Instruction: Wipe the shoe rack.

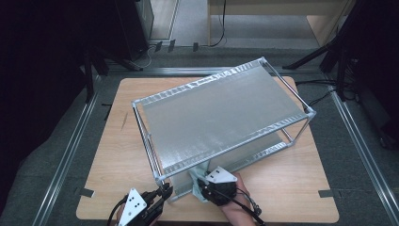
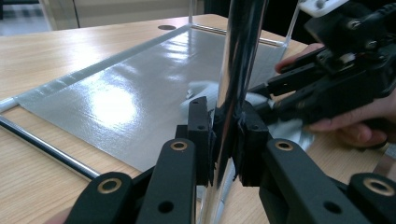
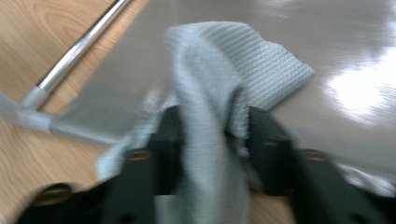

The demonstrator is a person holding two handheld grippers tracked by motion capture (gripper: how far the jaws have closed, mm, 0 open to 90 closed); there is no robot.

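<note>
Right hand-held gripper (image 3: 205, 135) pinches a crumpled grey waffle-weave cloth (image 3: 233, 70); left hand-held gripper (image 2: 224, 135) clamps a chrome post (image 2: 238, 56).

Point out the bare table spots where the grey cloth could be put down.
Free: the light wooden table left of the two-tier metal rack, and the strip to its right. Crowded: the near edge, where the left gripper clamps the rack's chrome corner post and the right gripper holds the grey waffle-weave cloth.

Light wooden table (image 1: 117, 155) with rounded corners carries 1 two-tier chrome-tube rack (image 1: 221, 113) with silvery sheet shelves, set askew. Lower sheet lies flat on tabletop; rack's tubes touch wood.
</note>
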